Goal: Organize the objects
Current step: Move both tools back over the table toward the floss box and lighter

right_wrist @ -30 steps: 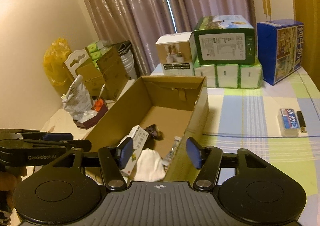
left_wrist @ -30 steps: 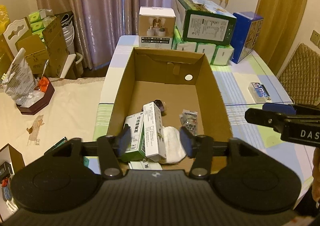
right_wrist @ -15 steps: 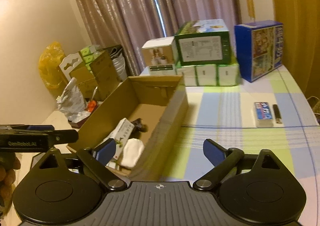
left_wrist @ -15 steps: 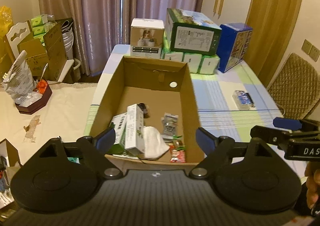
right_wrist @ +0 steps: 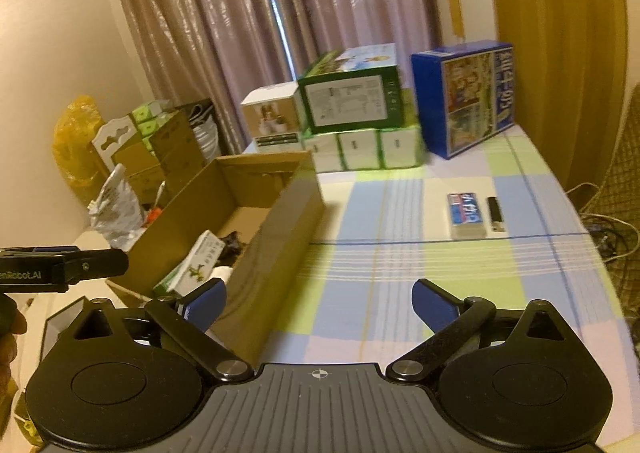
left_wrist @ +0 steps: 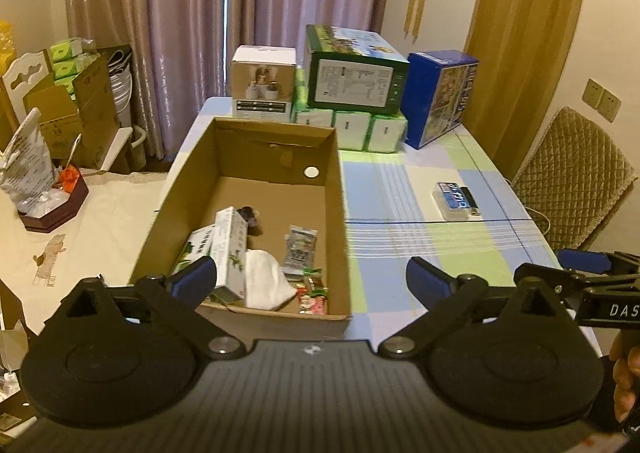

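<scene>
Checked tablecloth; cardboard box wall hides contents; both jaws apart, empty.

Shiny mauve curtains are hanging floor-length straight ahead of the claw, covering the window, with a thin bright slit showing between them. Cream walls are running off to the left, glowing under warm indoor light. To the right ahead, a tall golden-brown drape is falling beside a wall with two switch plates. A quilted tan chair is standing to the right of the counter, which is wearing a pastel checked cloth. To the left, a white carved chair back is peeking out.
</scene>
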Demonstrator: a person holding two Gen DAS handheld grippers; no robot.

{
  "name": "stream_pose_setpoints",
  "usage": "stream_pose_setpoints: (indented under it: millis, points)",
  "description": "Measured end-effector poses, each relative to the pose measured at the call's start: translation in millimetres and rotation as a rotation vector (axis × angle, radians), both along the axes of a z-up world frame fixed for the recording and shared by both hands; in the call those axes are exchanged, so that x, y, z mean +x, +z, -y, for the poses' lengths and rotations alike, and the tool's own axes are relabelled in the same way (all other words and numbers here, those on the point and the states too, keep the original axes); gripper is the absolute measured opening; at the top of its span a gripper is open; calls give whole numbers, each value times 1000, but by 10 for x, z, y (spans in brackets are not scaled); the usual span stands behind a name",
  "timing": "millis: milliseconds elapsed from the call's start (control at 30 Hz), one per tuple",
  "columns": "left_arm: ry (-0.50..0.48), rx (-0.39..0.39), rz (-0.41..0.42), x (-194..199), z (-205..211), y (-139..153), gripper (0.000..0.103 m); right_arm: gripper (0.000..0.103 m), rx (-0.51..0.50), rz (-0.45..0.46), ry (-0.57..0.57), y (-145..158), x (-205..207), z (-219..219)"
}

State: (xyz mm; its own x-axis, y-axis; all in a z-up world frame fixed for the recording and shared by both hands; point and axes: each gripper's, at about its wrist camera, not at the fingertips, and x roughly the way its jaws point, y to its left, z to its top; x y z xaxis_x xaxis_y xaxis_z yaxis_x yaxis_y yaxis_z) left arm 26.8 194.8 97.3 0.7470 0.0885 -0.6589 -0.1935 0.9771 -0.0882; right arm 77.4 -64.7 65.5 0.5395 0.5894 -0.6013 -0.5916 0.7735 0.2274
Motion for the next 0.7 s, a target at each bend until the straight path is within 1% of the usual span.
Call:
stream_pose_setpoints:
  millis: [400, 700]
  points:
    - [-35, -1, 4, 75, 459, -55, 102, 100, -15, 22, -68, -13, 73, 543]
    - [-75, 4, -14, 221, 870, -121, 102, 101, -12, 21, -132, -57, 201, 992]
